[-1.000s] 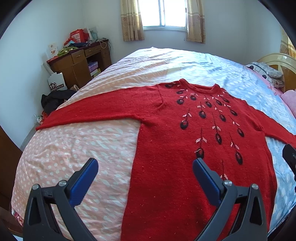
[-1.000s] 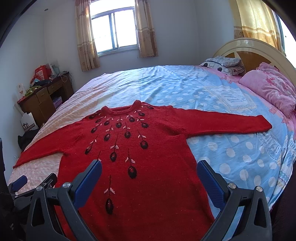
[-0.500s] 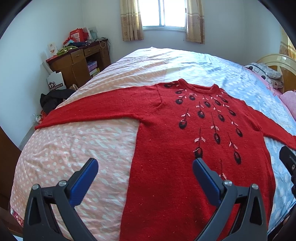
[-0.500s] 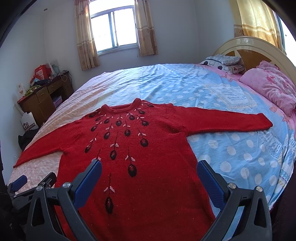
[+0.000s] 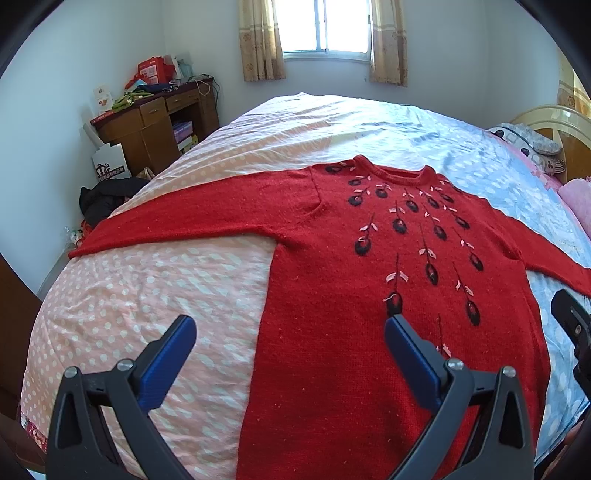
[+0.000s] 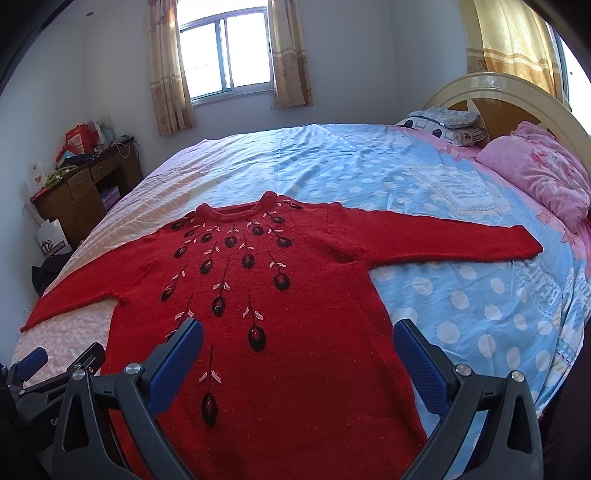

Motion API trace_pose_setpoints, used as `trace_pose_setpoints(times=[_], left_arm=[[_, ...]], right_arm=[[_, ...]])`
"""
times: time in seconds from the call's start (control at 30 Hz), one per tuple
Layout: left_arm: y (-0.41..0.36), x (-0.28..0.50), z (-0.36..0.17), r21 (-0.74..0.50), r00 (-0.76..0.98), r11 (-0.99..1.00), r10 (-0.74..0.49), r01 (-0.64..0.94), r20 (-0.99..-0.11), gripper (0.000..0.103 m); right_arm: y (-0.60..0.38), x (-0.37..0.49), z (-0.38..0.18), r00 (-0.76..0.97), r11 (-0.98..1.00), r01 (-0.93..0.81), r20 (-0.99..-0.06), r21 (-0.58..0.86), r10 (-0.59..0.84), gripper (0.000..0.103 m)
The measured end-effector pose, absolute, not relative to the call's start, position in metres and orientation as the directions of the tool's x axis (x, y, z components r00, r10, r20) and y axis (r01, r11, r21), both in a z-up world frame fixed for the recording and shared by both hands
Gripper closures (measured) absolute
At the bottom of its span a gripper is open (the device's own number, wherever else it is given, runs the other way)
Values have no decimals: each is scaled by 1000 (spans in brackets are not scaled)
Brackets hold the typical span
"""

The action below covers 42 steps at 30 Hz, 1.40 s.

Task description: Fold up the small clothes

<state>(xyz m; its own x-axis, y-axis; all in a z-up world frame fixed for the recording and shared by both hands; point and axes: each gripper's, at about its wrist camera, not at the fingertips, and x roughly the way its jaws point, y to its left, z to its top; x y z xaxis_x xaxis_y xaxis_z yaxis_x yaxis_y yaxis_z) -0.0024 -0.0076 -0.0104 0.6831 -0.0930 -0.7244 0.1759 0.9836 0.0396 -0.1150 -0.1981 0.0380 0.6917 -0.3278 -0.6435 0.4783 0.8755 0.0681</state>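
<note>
Sweater: the red sweater [image 5: 332, 332] lies flat and face up on the bed [image 5: 147, 295], neckline toward the window [image 5: 325, 26], hem toward the camera. No crease in it anywhere, folding not yet begun by the look of it.
Sleeves: both spread straight out from the sweater's body; the left sleeve [image 5: 192, 218] reaches toward the desk [image 5: 147, 125] side, the right sleeve [image 6: 443, 240] toward the pink pillow [image 6: 535, 170].
Left gripper: left gripper [image 5: 290, 354] hovers above the sweater's left side seam, claw spread wide, nothing between the blue pads.
Right gripper: right gripper [image 6: 297, 354] hangs over the sweater's lower body, claw likewise apart and empty.
Step in hand: lining up for the first fold, I'd judge.
Next move: most likely each claw drops to a sleeve or side edge of the sweater, pinches the knit and carries it in over the embroidered flowers [image 6: 229, 258].
Watch for: thick knit bunching, or the bedsheet caught up along with the sweater.
</note>
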Motion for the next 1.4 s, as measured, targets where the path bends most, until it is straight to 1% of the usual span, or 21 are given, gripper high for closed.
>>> trace_pose_setpoints(times=[0.5, 0.9, 1.13, 1.2, 1.3, 1.4], left_arm=[[-12, 3, -14, 39, 677, 983, -95, 180, -730, 0], [-20, 23, -3, 51, 686, 978, -104, 202, -720, 0], [-31, 38, 2, 60, 699, 976, -105, 208, -708, 0], [-33, 43, 2, 44, 693, 976, -118, 212, -711, 0], [-33, 59, -4, -30, 659, 973, -177, 227, -731, 0], [-34, 75, -10, -55, 663, 979, -174, 197, -728, 0]], right_arm=[[-202, -110, 35, 687, 874, 481, -650, 71, -325, 1], [-229, -76, 40, 647, 857, 515, -652, -8, -395, 1], [-249, -62, 41, 634, 849, 528, -666, 2, -393, 1], [-256, -60, 39, 637, 850, 526, -668, 12, -385, 1], [-270, -60, 37, 651, 851, 523, -661, 36, -372, 1], [-302, -66, 31, 639, 824, 566, -651, 36, -410, 3]])
